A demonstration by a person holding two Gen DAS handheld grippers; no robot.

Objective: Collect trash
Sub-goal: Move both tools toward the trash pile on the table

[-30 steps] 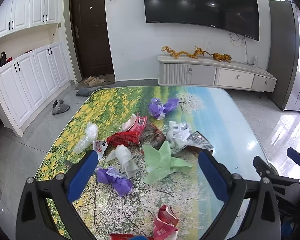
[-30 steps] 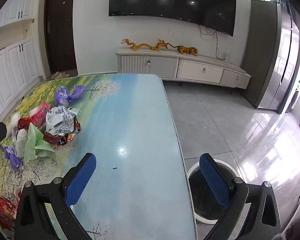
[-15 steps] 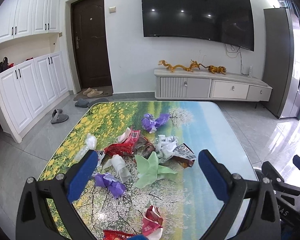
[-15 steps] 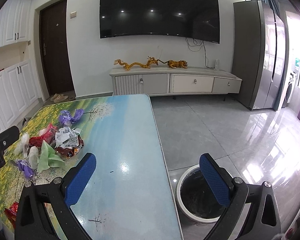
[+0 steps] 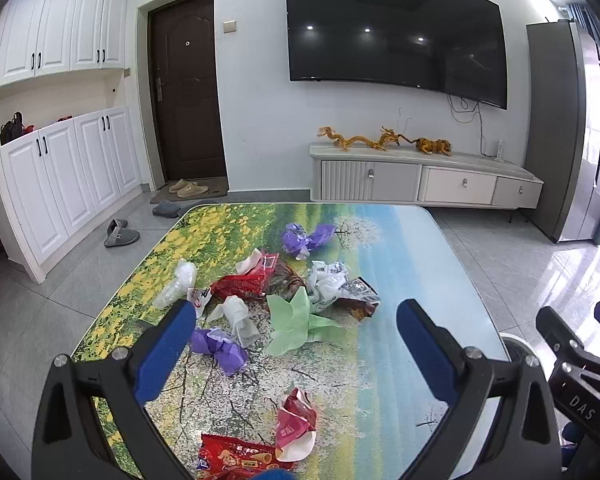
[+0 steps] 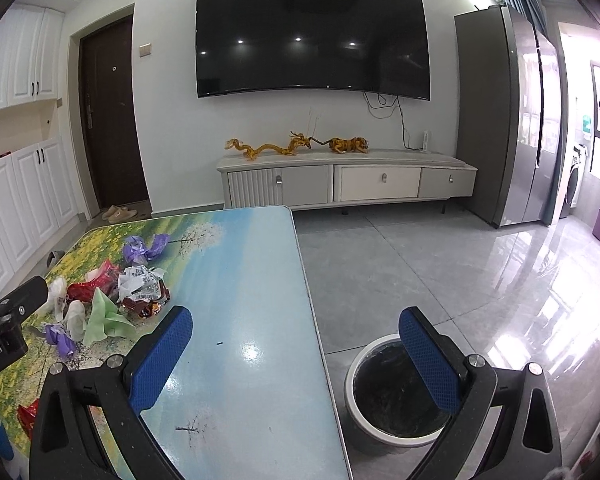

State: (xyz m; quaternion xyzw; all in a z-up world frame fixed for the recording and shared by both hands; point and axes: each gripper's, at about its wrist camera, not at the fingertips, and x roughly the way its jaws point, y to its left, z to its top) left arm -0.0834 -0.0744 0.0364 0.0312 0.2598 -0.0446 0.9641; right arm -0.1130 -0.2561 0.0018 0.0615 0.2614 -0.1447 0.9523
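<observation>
Several pieces of trash lie on the printed table (image 5: 400, 264): a green paper (image 5: 300, 322), a purple wrapper (image 5: 220, 346), a white tissue (image 5: 240, 316), a red wrapper (image 5: 248, 280) and a red-white wrapper (image 5: 296, 426) nearest me. My left gripper (image 5: 296, 332) is open and empty, raised above the table's near end. My right gripper (image 6: 296, 344) is open and empty over the table's right edge. A white trash bin (image 6: 396, 396) with a black liner stands on the floor beside the table, below the right finger. The trash pile (image 6: 108, 300) shows at left in the right wrist view.
A TV cabinet (image 5: 420, 178) with dragon figures stands against the far wall under a large TV. White cupboards (image 5: 60, 184) and a dark door are at left, slippers (image 5: 120, 234) on the floor. A grey fridge (image 6: 512, 120) stands at right.
Both grippers have risen and tilted up, so the table and trash sit lower and farther in view. Both stay open. No trash has moved.
</observation>
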